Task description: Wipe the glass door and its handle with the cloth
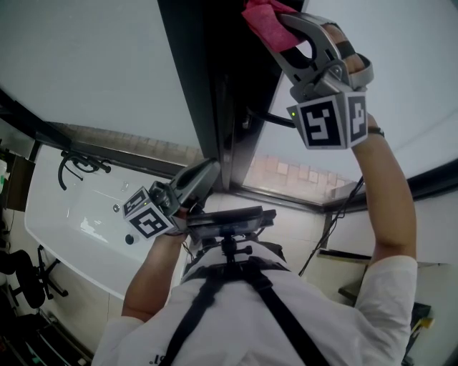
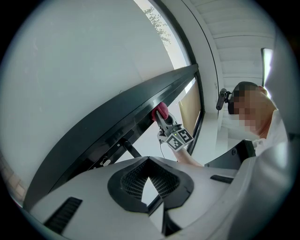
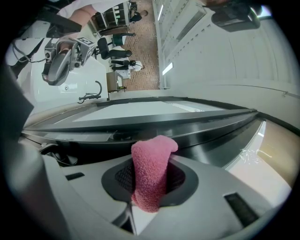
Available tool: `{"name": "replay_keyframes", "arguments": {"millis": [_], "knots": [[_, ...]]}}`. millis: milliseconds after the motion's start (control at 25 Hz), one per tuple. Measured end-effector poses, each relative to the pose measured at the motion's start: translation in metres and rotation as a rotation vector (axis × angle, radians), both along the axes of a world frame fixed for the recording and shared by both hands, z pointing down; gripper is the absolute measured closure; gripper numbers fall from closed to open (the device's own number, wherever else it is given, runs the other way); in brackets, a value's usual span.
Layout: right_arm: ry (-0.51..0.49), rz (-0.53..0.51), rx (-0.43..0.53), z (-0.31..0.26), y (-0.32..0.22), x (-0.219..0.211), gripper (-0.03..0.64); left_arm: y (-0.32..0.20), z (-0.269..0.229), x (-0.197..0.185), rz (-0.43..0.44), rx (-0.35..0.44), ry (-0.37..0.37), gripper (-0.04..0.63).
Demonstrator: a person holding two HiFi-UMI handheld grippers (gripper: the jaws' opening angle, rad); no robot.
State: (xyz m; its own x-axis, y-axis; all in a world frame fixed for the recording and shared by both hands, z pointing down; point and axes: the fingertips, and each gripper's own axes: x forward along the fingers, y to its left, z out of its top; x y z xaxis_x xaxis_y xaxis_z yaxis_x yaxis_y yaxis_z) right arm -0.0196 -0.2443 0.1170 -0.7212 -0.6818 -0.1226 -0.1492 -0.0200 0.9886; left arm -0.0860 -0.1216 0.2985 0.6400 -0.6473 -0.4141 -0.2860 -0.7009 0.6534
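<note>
The glass door has a dark frame [image 1: 207, 86] with pale glass [image 1: 93, 64] beside it and a black handle bar [image 1: 275, 118] sticking out from the frame. My right gripper [image 1: 275, 28] is raised high and shut on a pink cloth [image 1: 263, 18], which it presses against the frame's upper part. In the right gripper view the cloth [image 3: 150, 178] stands up between the jaws of the right gripper [image 3: 150, 161], just short of the frame [image 3: 140, 124]. My left gripper [image 1: 209, 171] hangs lower beside the frame, shut and holding nothing. The left gripper view shows the left gripper [image 2: 149, 160] and, beyond it, the right gripper [image 2: 161, 118] with the cloth [image 2: 161, 111].
A white tub-like fixture [image 1: 71, 221] with a black tap [image 1: 79, 164] lies at the lower left. Dark office chairs [image 1: 21, 279] stand at the left edge. A black cable [image 1: 336, 214] hangs from the right gripper. A chest-mounted rig [image 1: 229, 221] sits below the left gripper.
</note>
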Motion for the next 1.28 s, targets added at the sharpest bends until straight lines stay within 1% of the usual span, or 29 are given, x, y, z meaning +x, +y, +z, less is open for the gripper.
{"name": "replay_keyframes", "arguments": {"millis": [440, 1280], "knots": [[-0.011, -0.01, -0.026, 0.008, 0.003, 0.001, 0.532, 0.0, -0.003, 0.003, 0.009, -0.001, -0.001, 0.603], [0.014, -0.02, -0.08, 0.036, 0.005, 0.001, 0.532, -0.001, -0.002, 0.007, 0.023, -0.002, -0.006, 0.603]]}}
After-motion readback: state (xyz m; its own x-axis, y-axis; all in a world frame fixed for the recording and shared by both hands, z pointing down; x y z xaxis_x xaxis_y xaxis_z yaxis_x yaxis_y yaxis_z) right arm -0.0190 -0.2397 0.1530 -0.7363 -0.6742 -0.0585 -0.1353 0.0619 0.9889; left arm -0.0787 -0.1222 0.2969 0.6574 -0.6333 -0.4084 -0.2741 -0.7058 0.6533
